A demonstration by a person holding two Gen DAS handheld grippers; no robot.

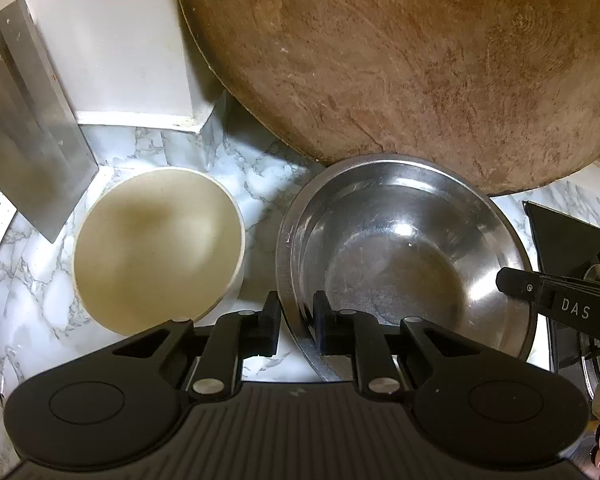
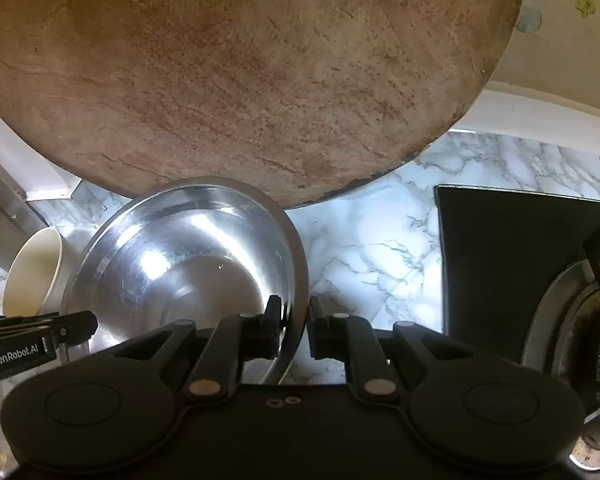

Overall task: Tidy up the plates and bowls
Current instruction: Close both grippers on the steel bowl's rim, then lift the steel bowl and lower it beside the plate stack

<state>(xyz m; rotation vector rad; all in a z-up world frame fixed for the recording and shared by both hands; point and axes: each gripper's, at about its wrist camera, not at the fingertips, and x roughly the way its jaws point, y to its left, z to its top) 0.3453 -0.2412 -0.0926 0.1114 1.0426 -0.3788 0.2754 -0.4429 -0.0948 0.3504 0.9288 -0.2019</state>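
One big round wooden board leans behind one steel bowl on the marble surface. One cream bowl sits just beside it. Left tongs and right tongs each pinch the steel bowl's rim on opposite sides.

Obstacles: large round wooden board leaning over the far rim of the shiny steel bowl; cream ceramic bowl just beside it on the left; black stove on the right. Free passage: bare marble counter between steel bowl and stove, plus a narrow strip between the two bowls.
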